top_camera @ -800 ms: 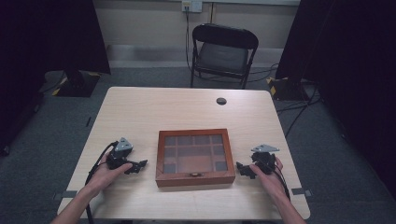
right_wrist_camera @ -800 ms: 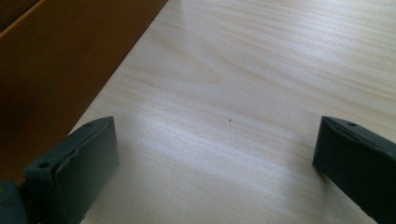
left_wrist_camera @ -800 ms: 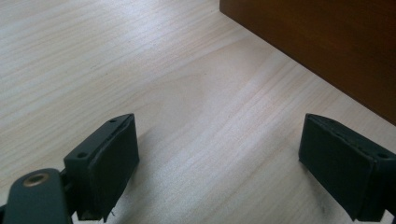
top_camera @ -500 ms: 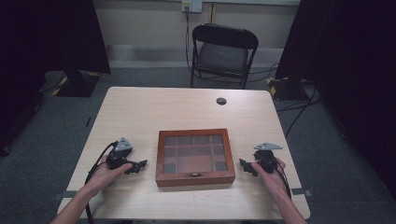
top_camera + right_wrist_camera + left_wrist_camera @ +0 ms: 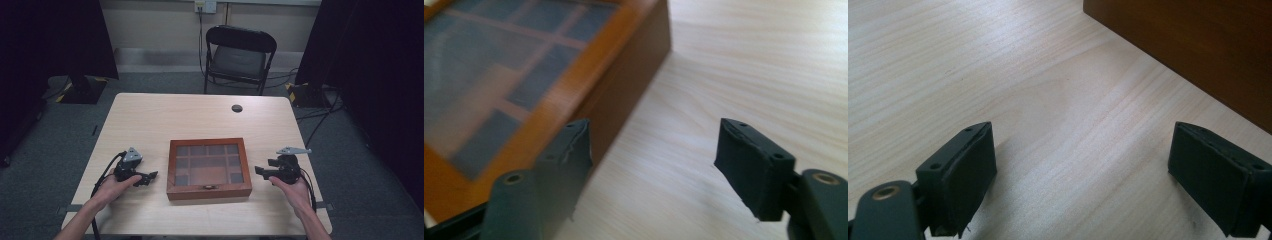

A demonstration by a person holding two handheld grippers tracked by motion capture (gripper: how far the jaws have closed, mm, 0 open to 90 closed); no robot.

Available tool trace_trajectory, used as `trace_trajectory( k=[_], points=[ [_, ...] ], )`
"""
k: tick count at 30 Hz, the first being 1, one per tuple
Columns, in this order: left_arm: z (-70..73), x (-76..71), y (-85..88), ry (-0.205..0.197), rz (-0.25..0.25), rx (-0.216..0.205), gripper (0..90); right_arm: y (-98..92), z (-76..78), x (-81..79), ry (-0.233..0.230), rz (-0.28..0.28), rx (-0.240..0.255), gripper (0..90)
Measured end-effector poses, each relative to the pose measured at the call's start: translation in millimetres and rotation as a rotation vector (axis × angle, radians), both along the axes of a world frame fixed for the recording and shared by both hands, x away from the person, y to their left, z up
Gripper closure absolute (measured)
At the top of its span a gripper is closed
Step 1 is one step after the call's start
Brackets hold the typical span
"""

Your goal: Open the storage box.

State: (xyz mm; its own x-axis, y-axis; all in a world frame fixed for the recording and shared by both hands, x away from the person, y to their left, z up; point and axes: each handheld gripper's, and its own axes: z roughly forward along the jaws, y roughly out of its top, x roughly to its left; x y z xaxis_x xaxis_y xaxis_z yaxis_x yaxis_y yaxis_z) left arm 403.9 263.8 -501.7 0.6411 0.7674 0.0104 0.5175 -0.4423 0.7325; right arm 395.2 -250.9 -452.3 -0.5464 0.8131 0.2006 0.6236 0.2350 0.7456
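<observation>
A brown wooden box (image 5: pixel 208 168) with a glass lid and a small front latch lies shut near the table's front middle. My left gripper (image 5: pixel 150 177) rests on the tabletop to the box's left, jaws open and pointing at the box's side (image 5: pixel 1193 45), nothing between them. To the right of the box my right gripper (image 5: pixel 259 171) stands open as well, held a little above the table with its tips close to the box's right wall (image 5: pixel 624 85). Nothing sits between its pads (image 5: pixel 751 167).
The light wooden table (image 5: pixel 165 120) carries a small dark round cap (image 5: pixel 237 108) near its far edge. A black folding chair (image 5: pixel 238 55) stands behind the table. Cables trail from both grippers over the front edge.
My right gripper has drifted slightly right and away from the box. The left gripper and the box have stayed put.
</observation>
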Motion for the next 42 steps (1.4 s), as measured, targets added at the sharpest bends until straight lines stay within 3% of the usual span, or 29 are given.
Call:
trace_trajectory(
  k=[7, 16, 26, 31, 33, 35, 38, 42],
  points=[
    [0.0, 0.0, 0.0, 0.0, 0.0, 0.0, 11.2, 17.0, 21.1, -8.1, -0.022, 0.111, 0.049, 39.4],
    [0.0, 0.0, 0.0, 0.0, 0.0, 0.0, 11.2, 48.7, 33.0, -18.9, -0.026, 0.28, 0.107, 54.7],
    [0.0, 0.1, 0.0, -0.001, 0.0, -0.001, 11.2, 99.2, 50.9, -17.0, -0.02, 0.47, 0.107, 64.3],
    [0.0, 0.0, 0.0, 0.003, 0.004, 0.0, 10.6, 118.5, 43.5, -15.5, -0.009, 0.55, 0.104, 70.4],
    [0.0, 0.0, 0.0, 0.002, 0.004, 0.001, 10.6, 128.1, 33.4, -17.0, 0.005, 0.592, 0.087, 73.9],
    [-0.1, 0.0, -0.1, 0.003, 0.004, 0.0, 10.6, 132.2, 30.1, -18.9, 0.003, 0.613, 0.06, 75.0],
    [0.0, 0.0, 0.0, 0.002, 0.004, 0.0, 10.6, 133.1, 28.0, -19.9, -0.002, 0.625, 0.061, 76.6],
    [-0.1, 0.0, -0.1, 0.003, 0.004, 0.0, 10.6, 136.6, 17.6, -20.3, 0.019, 0.653, 0.032, 78.8]
  ],
)
